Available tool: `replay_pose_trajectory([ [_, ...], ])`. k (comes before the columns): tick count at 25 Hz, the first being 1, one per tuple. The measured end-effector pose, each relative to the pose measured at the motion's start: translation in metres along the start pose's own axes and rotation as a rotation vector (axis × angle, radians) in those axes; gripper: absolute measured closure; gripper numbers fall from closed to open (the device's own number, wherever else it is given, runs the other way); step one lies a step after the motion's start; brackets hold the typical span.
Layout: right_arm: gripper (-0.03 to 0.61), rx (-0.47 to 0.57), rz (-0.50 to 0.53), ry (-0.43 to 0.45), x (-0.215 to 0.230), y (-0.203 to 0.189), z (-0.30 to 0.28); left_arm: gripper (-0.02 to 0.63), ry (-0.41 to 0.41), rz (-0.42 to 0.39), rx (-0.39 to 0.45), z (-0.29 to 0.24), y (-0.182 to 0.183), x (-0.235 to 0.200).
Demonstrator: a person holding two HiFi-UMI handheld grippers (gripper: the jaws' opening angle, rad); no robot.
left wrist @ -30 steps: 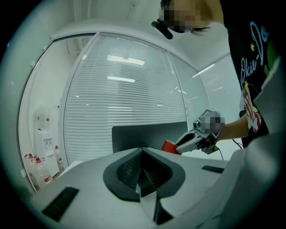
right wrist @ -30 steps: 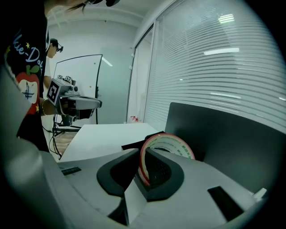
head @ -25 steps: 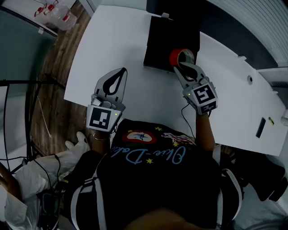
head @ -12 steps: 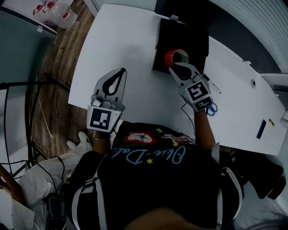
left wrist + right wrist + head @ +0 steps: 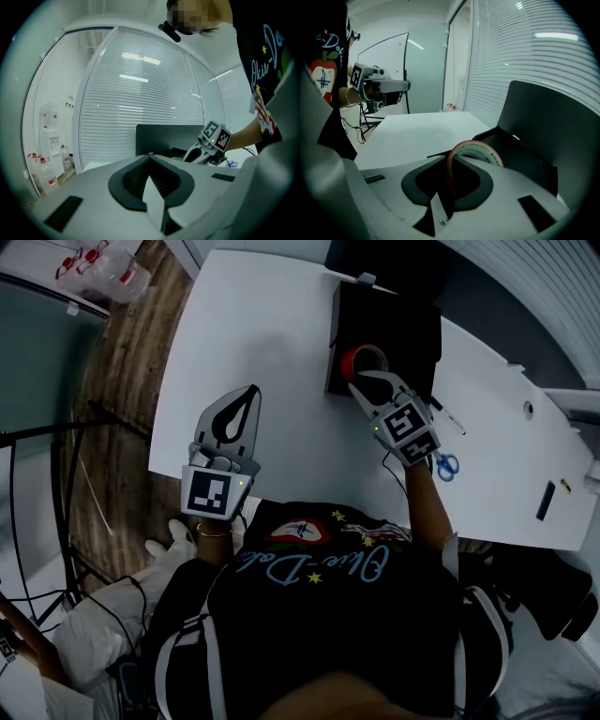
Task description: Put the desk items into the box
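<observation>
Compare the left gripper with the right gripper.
The left gripper is shut on nothing; the right gripper is shut on a red tape roll. The left hangs over bare white table; the right reaches over the black box. Both are white and hand-held.

Black T-shirt (image 5: pixel 319 606), blue script, white left tool (image 5: pixel 252 390), white right tool (image 5: pixel 360 380)

We count two grippers: the left gripper (image 5: pixel 248 395) and the right gripper (image 5: pixel 367 381). There is one roll of tape (image 5: pixel 353 358), red-rimmed, and one black box (image 5: pixel 417 329), at the far side of the one white table (image 5: pixel 262 324). To the right we count one pair of scissors (image 5: pixel 447 466), one pen (image 5: pixel 450 420) and one small black slab (image 5: pixel 546 502). Far left, the bottles (image 5: pixel 103 268) number at least two.
</observation>
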State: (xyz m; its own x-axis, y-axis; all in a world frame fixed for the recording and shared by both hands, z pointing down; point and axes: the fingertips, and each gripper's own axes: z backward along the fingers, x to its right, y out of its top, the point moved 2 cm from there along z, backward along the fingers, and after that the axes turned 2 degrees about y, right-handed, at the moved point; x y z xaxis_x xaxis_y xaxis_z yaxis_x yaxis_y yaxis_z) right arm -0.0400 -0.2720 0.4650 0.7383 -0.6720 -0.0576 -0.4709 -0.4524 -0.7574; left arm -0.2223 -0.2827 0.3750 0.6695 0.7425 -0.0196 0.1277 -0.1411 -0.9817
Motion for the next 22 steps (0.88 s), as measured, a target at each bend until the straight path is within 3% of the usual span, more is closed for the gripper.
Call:
replay_pose_trajectory([
  [13, 0.528, -0.132, 0.004, 0.07, 0.0, -0.017, -0.025, 0.617, -0.043, 0.018, -0.018, -0.011, -0.01, -0.006],
  [18, 0.526, -0.187, 0.045, 0.1, 0.0, -0.014, -0.027, 0.617, -0.112, -0.02, -0.045, -0.014, -0.015, 0.006],
  [22, 0.526, -0.201, 0.055, 0.109, 0.0, -0.014, -0.029, 0.617, -0.119, -0.023, -0.051, -0.015, -0.016, 0.009],
])
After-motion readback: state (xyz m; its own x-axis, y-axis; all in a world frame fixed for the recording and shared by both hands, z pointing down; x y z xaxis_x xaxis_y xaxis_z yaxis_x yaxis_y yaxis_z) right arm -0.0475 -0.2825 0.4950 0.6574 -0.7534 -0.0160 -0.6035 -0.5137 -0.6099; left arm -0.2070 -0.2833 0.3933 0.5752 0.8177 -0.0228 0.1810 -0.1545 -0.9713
